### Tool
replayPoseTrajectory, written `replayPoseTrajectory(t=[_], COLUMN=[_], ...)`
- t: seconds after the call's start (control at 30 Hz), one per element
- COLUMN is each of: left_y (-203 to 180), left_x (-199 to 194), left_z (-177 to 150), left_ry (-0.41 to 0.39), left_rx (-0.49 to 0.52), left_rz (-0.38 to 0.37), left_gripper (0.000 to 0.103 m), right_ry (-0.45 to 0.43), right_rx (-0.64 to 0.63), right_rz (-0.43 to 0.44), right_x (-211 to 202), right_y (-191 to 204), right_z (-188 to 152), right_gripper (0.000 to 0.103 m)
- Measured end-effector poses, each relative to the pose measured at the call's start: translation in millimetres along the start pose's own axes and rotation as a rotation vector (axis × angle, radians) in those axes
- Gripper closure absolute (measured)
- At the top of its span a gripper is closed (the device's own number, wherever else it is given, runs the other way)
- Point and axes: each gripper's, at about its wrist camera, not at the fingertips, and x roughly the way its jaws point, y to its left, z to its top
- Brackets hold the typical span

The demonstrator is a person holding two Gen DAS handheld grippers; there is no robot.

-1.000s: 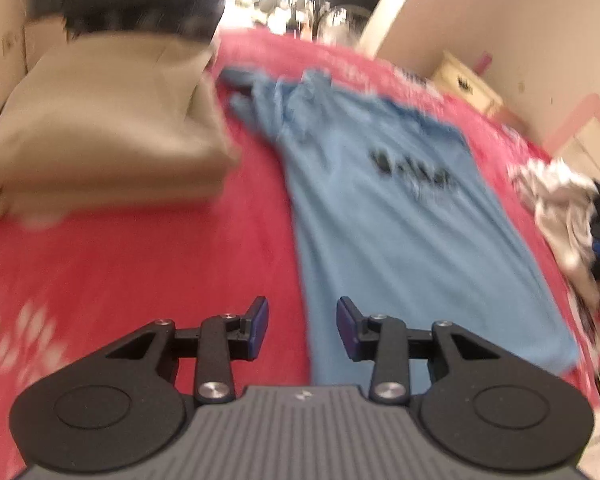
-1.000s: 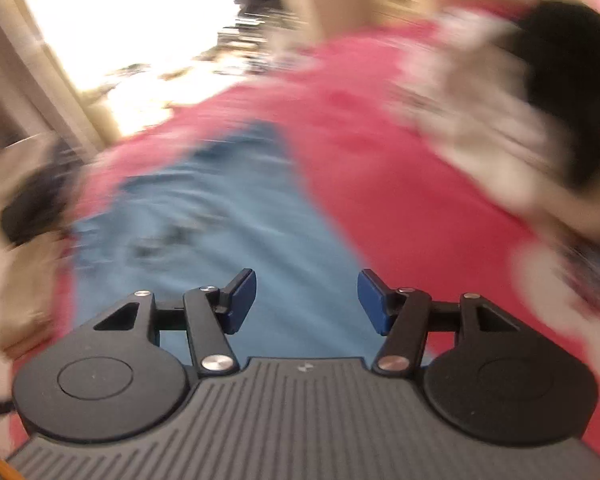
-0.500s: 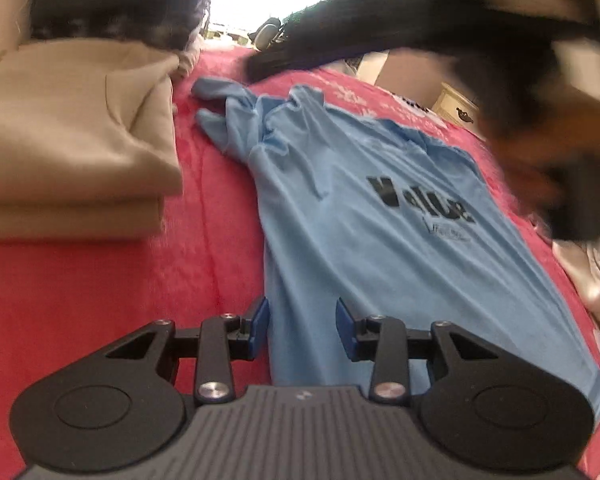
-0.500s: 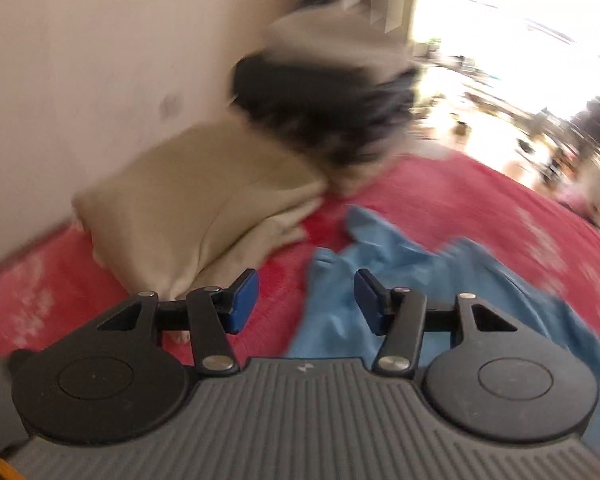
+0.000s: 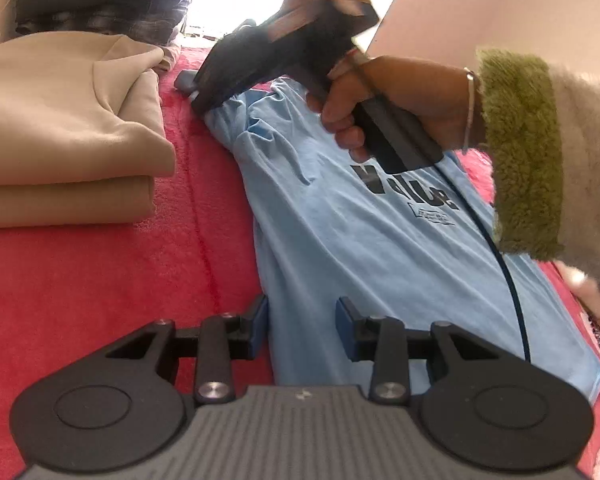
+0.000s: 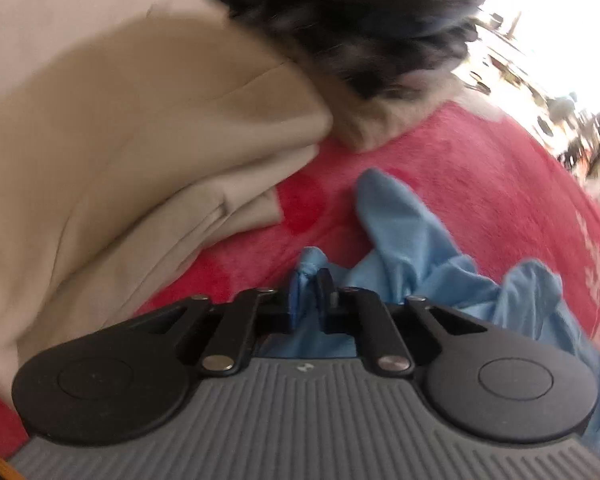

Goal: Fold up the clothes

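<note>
Left wrist view: the left gripper, fingers apart and pressing nothing, hovered over the near hem corner of a light-blue T-shirt spread on a red blanket, with folded beige cloth at 10 o'clock and a hand in an olive-cuffed sleeve holding the right gripper's handle at 1 o'clock. Right wrist view: the right gripper had its fingers together, clamped on a bunched fold of the T-shirt, beige cloth at 10 o'clock and blurred dark garments at 12 o'clock.
</note>
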Motion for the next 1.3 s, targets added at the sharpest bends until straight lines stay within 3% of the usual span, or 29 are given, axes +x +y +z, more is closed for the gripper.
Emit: replayPoseTrajectory(t=[0.07, 0.23, 0.4, 0.57, 0.83, 0.9, 1.03, 1.1, 1.17, 1.23, 1.3], left_y=[1.1, 2.5, 3.4, 3.4, 18.6, 23.1, 26.5, 25.4, 23.6, 22.2, 20.3], left_x=[-0.3, 2.7, 3.4, 3.6, -20.2, -26.4, -26.2, -23.9, -22.3, -20.7, -17.1], left_z=[0.2, 0.1, 0.1, 0.1, 11.0, 13.9, 15.9, 15.9, 16.7, 17.7, 19.1], left_ry=[0.001, 0.005, 0.006, 0.003, -0.06, -0.079, -0.074, -0.069, -0.074, -0.08, -0.082], left_rx=[-0.007, -0.009, -0.009, -0.017, -0.082, -0.086, -0.078, -0.074, -0.066, -0.052, -0.043], left_rz=[-0.008, -0.017, -0.02, -0.02, -0.087, -0.094, -0.073, -0.063, -0.059, -0.056, -0.055], left_gripper=[0.066, 0.066, 0.066, 0.065, 0.06, 0.057, 0.057, 0.057, 0.056, 0.056, 0.056], right_ry=[-0.059, -0.25, -0.317, -0.232, -0.246, -0.187, 0.016, 0.1, 0.128, 0.133, 0.125], right_rx=[0.206, 0.698, 0.814, 0.669, 0.73, 0.709, 0.61, 0.602, 0.611, 0.599, 0.573], right_rz=[0.074, 0.371, 0.582, 0.644, 0.64, 0.648, 0.633, 0.63, 0.644, 0.637, 0.626], right_x=[-16.8, -51.2, -61.0, -61.9, -61.7, -53.0, -26.9, -16.0, -14.7, -23.4, -36.2], right_y=[-26.8, -84.2, -87.1, -63.8, -67.0, -61.9, -38.2, -31.7, -33.8, -39.2, -44.3], right_z=[-4.7, -40.9, -56.0, -45.8, -56.3, -57.5, -56.1, -58.5, -59.3, -56.5, -52.8], right_gripper=[0.099, 0.099, 0.099, 0.099, 0.099, 0.096, 0.094, 0.085, 0.079, 0.066, 0.045])
